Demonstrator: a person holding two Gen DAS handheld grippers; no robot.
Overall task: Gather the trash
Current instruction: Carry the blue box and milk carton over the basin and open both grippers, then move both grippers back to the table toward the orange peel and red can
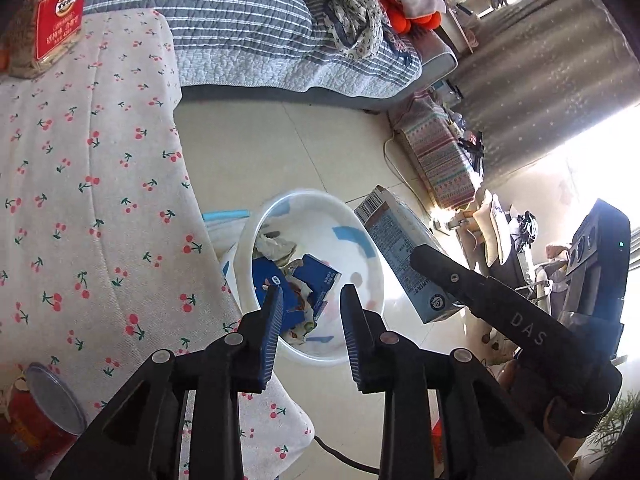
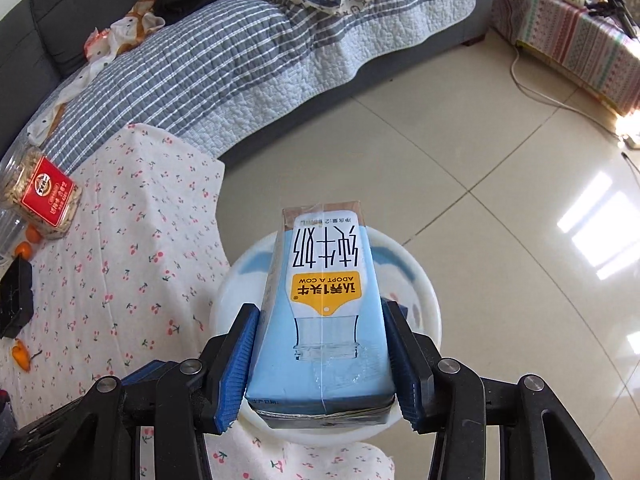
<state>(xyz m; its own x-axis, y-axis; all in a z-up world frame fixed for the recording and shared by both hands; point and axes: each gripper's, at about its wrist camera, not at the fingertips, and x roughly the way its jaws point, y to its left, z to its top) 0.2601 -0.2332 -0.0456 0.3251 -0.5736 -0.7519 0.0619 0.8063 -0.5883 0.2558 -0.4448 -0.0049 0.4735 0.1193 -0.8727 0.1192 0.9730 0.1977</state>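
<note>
Over the white bin (image 2: 424, 300), which stands on the tiled floor (image 2: 500, 200) just beside the corner of the table draped in a cherry-print cloth (image 2: 120, 260), both tongs are gathered. Right gripper (image 2: 324, 356): jaws roughly half apart and clamped on the flanks of a pale blue milk carton (image 2: 332, 300), printed face up, one end reaching out over the bin mouth. Left gripper (image 1: 310, 320): jaws partly open, nothing between the pads; directly below it, inside the bin, lie a dark blue torn carton (image 1: 316, 284) and crumpled paper (image 1: 276, 246). Judgement: left load appears delivered, right carton is the step in hand. To do it well, the carton's whole length should sit over the opening before release, since it is long relative to the bin mouth and a tilted drop could catch the rim and tip out onto the floor. Left gripper is near the right one in the left wrist view; clearing it sideways first would avoid a knock. Remaining on the cloth: a nut jar with red label (image 2: 44, 196), orange peel (image 2: 20, 354), a red can (image 1: 44, 412), possibly further trash.
</note>
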